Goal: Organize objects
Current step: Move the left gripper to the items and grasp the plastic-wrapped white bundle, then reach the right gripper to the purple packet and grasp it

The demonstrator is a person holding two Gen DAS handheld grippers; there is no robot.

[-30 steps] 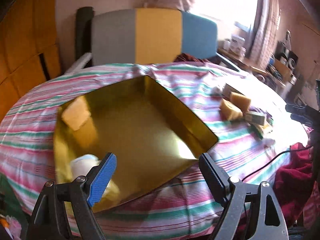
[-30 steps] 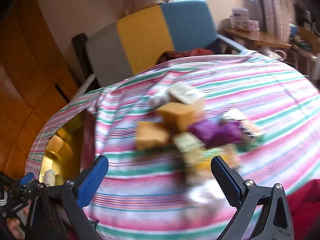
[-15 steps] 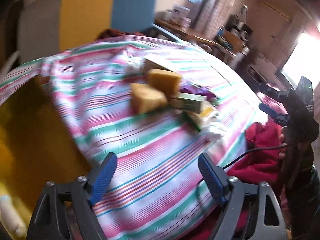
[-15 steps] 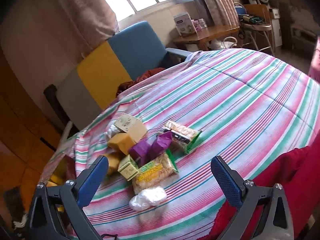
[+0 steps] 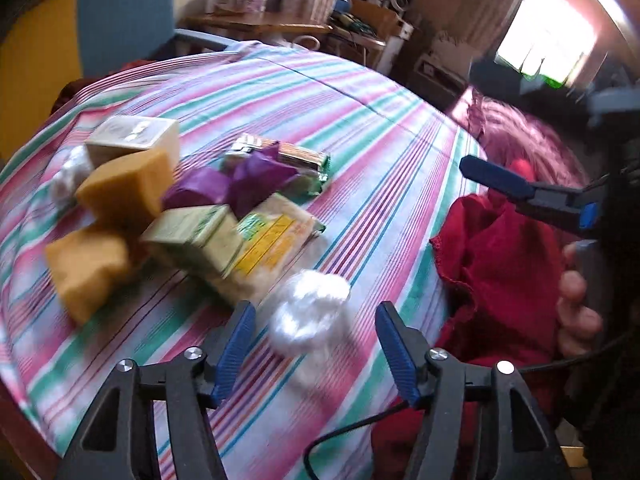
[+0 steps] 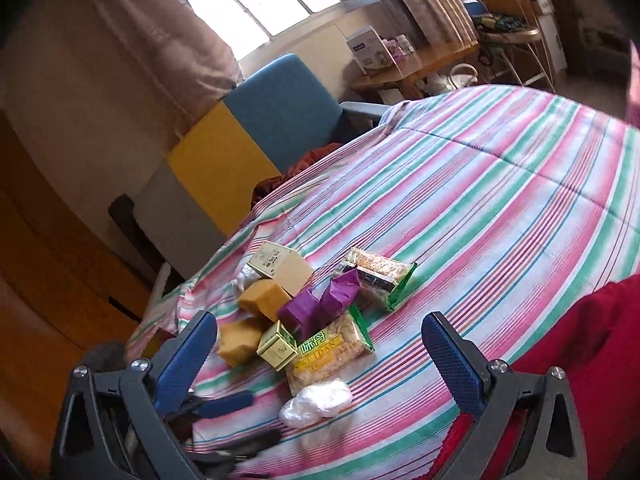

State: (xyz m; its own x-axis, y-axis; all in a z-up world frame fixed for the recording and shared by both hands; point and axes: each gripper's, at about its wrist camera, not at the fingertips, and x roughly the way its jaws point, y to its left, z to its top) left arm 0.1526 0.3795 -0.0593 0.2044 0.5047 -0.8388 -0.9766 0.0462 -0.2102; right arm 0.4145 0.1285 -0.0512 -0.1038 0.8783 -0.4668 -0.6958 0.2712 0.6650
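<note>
White bag (image 5: 308,316) now between left tongs (image 5: 314,344)

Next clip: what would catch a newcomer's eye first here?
The jumble of small goods heaped on the striped bedspread: two purple packets, yellow sponge blocks and snack packs. Nearest the cameras lies a crumpled white plastic bundle, with the left tongs closing around it, pads not yet touching. The right tongs stand open above the pile.

left tongs (image 5: 312,338) closing around a white plastic wad (image 5: 308,316), not touching.
</note>
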